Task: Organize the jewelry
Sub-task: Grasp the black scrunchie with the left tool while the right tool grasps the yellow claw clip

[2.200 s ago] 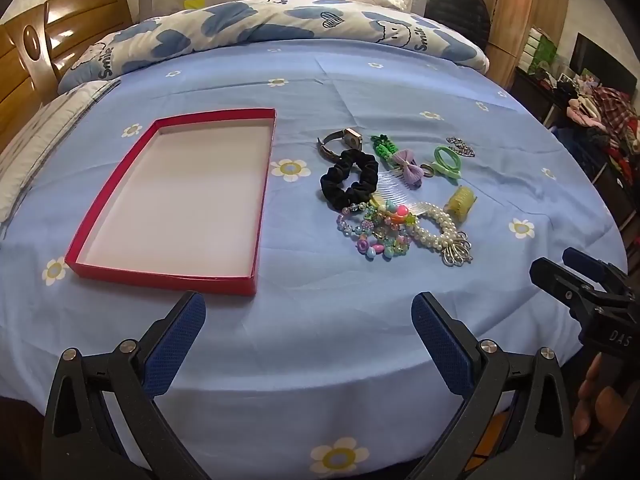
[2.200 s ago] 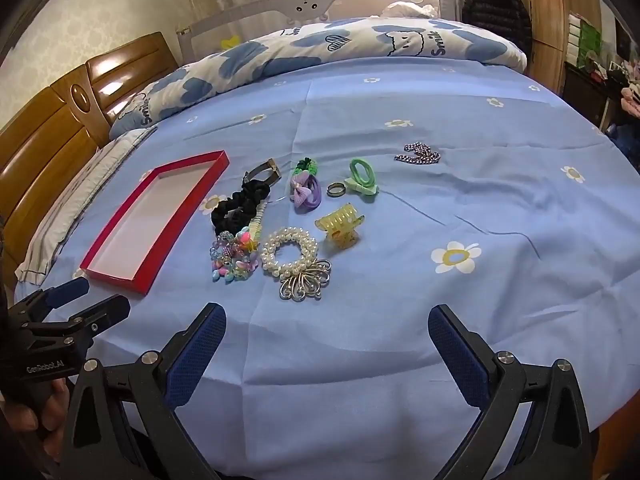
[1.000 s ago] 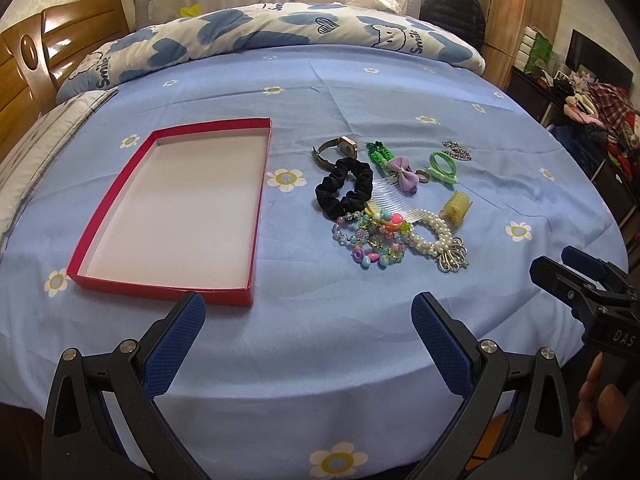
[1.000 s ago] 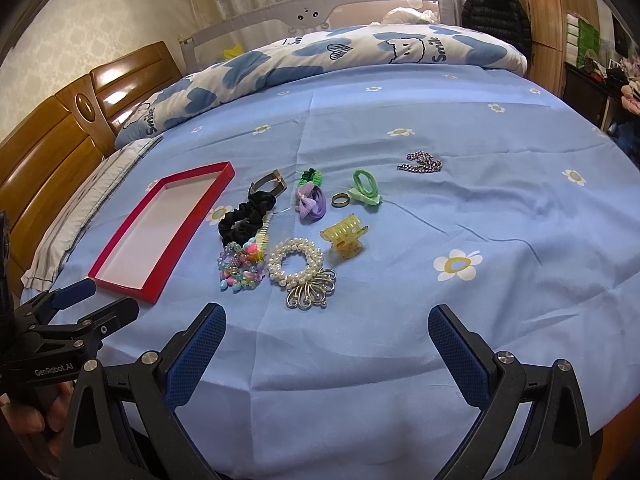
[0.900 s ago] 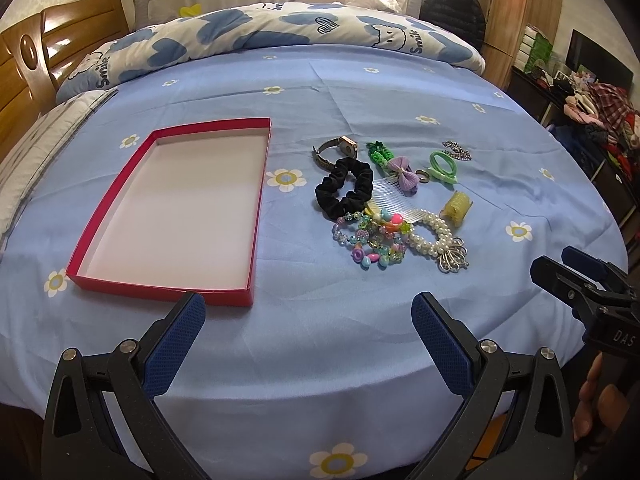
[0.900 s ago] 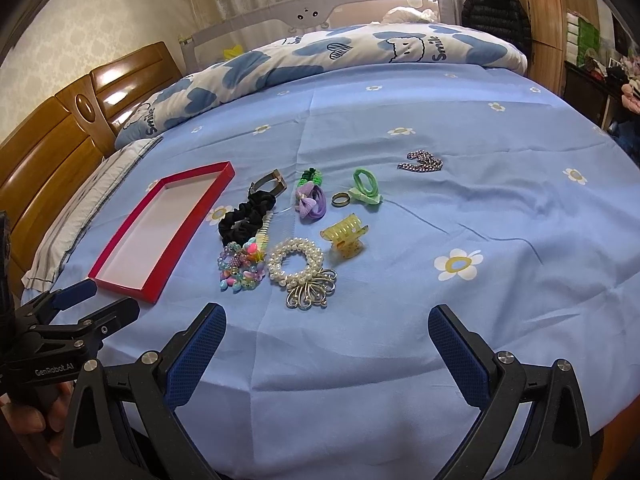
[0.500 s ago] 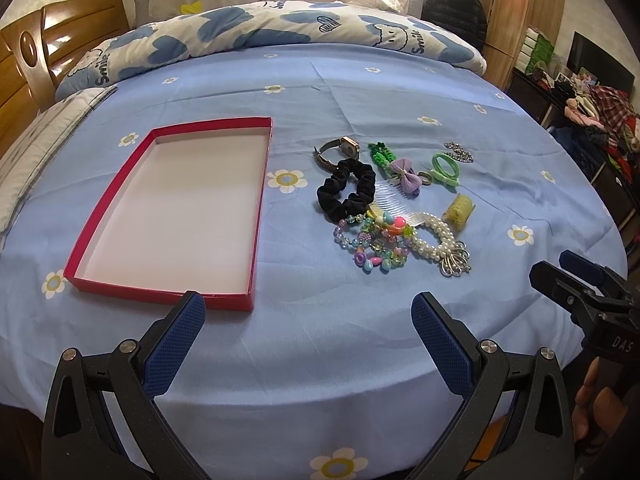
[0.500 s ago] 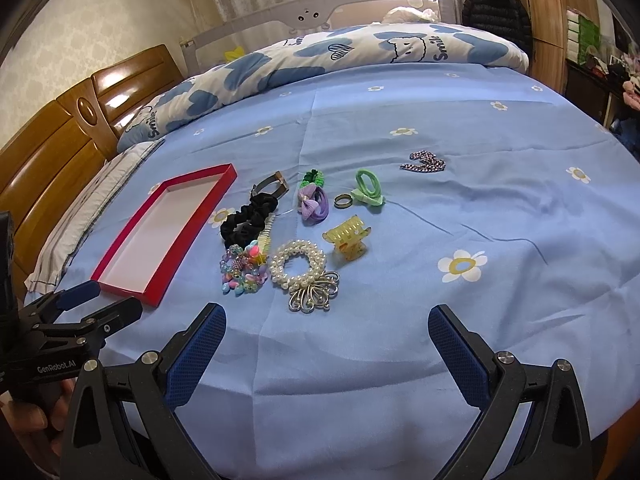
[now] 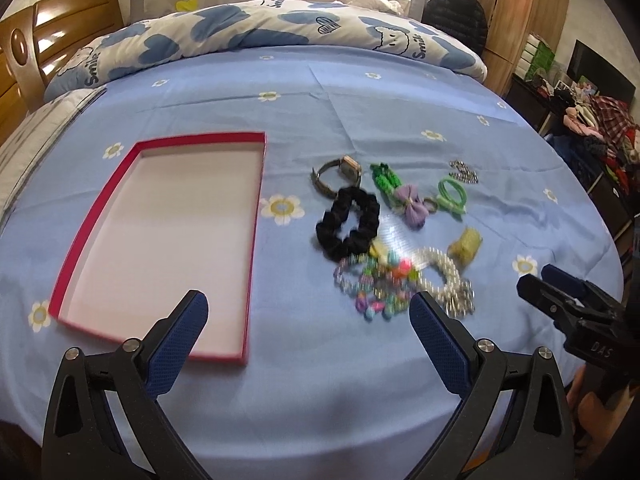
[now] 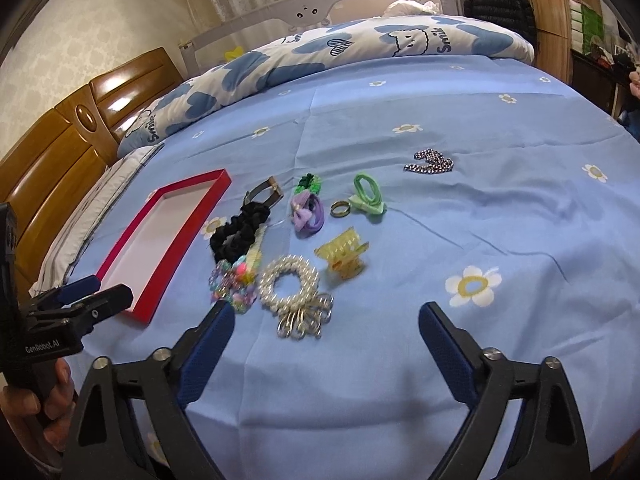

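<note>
Both of my grippers have come forward over the bed since a second ago, so the jewelry pile sits lower and larger in each wrist view, and my right gripper [image 10: 324, 344] has narrowed a little. Its jaws are closing with nothing between them, only the light blue flowered bedsheet [image 10: 500, 216]. My left gripper [image 9: 306, 330] stands released and empty, its left finger [image 9: 176, 344] over the near right corner of the shallow red cardboard box lid with the white inside [image 9: 256, 216].

That lid lies flat at the left of the pile, its long axis running away from me toward the rolled blue-and-white quilt [image 9: 280, 28]. Open sheet lies beyond the pile and to its right, up to the quilt and the bed's right edge.

The pile lies just right of the lid: a black fabric scrunchie [image 10: 236, 232], a wristwatch with a grey band [image 9: 340, 174], a purple bow hair tie [image 10: 306, 210], a green hair tie [image 10: 368, 196], a small dark ring [image 10: 341, 209], a yellow plastic claw clip [image 10: 344, 256], a multicoloured bead bracelet [image 10: 232, 284] and a white pearl bracelet with silver rings [image 10: 290, 284], the last nearest my right gripper. A short silver chain [image 10: 432, 162] lies apart, farther back on the right.
</note>
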Demonstrator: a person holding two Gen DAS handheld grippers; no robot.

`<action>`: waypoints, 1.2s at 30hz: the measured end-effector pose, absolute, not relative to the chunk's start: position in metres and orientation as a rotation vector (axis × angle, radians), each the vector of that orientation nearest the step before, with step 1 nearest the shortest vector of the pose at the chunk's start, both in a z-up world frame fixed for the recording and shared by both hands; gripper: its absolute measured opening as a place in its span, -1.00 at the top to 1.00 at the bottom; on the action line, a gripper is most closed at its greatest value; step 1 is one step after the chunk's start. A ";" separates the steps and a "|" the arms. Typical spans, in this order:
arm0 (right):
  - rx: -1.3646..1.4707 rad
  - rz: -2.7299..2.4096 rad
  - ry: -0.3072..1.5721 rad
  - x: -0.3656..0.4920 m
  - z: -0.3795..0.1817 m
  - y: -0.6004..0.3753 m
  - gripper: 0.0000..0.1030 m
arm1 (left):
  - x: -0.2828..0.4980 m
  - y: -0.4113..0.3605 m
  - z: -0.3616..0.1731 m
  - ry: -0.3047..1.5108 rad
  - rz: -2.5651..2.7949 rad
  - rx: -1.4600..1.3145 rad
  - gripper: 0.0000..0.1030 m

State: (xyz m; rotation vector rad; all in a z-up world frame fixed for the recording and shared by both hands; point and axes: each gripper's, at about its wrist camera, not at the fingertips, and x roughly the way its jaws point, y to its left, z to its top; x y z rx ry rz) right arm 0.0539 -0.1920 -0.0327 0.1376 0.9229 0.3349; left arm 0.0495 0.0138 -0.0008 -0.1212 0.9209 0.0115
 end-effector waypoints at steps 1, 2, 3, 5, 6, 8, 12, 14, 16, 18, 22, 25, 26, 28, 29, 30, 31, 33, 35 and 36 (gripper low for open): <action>0.135 0.334 0.921 0.058 -0.033 -0.192 -0.73 | 0.054 0.014 -0.001 0.921 0.010 -0.121 -0.96; 0.137 0.334 0.920 0.062 -0.034 -0.192 -0.71 | 0.061 0.014 -0.001 0.921 0.009 -0.123 -0.94; 0.134 0.332 0.920 0.066 -0.035 -0.192 -0.67 | 0.067 0.014 -0.001 0.922 0.003 -0.125 -0.94; 0.131 0.329 0.926 0.075 -0.038 -0.191 -0.63 | 0.077 0.014 -0.004 0.927 -0.002 -0.124 -0.84; 0.126 0.328 0.928 0.079 -0.040 -0.190 -0.62 | 0.083 0.014 -0.006 0.932 -0.007 -0.122 -0.81; 0.121 0.325 0.940 0.087 -0.045 -0.189 -0.58 | 0.095 0.013 -0.011 0.952 -0.020 -0.119 -0.73; 0.126 0.331 0.975 0.101 -0.057 -0.186 -0.43 | 0.119 0.011 -0.025 0.994 -0.039 -0.119 -0.66; 0.122 0.330 0.988 0.107 -0.062 -0.185 -0.38 | 0.132 0.010 -0.031 1.011 -0.050 -0.116 -0.61; 0.118 0.330 0.997 0.114 -0.067 -0.184 -0.31 | 0.141 0.008 -0.037 1.027 -0.054 -0.105 -0.60; 0.117 0.332 1.008 0.118 -0.071 -0.182 -0.23 | 0.152 0.006 -0.046 1.055 -0.065 -0.099 -0.55; 0.128 0.345 1.015 0.126 -0.077 -0.180 -0.02 | 0.165 0.003 -0.061 1.108 -0.079 -0.092 -0.23; 0.135 0.357 1.021 0.129 -0.081 -0.178 0.18 | 0.171 0.001 -0.072 1.144 -0.100 -0.093 0.26; 0.138 0.357 1.018 0.129 -0.082 -0.178 0.18 | 0.173 0.001 -0.074 1.153 -0.108 -0.095 0.60; 0.145 0.360 1.006 0.129 -0.081 -0.179 0.19 | 0.173 0.001 -0.075 1.154 -0.120 -0.103 0.73; 0.148 0.359 1.003 0.128 -0.079 -0.180 0.19 | 0.172 0.001 -0.073 1.142 -0.125 -0.106 0.76; 0.150 0.360 0.999 0.127 -0.078 -0.182 0.19 | 0.169 0.002 -0.070 1.132 -0.132 -0.112 0.77; 0.152 0.361 0.992 0.126 -0.077 -0.183 0.19 | 0.168 0.003 -0.068 1.125 -0.136 -0.118 0.78; 0.151 0.359 0.979 0.124 -0.073 -0.184 0.20 | 0.162 0.006 -0.060 1.107 -0.145 -0.139 0.79; 0.159 0.360 0.972 0.122 -0.069 -0.186 0.20 | 0.155 0.010 -0.050 1.088 -0.148 -0.155 0.79; 0.159 0.361 0.966 0.121 -0.066 -0.186 0.20 | 0.151 0.012 -0.045 1.077 -0.150 -0.166 0.79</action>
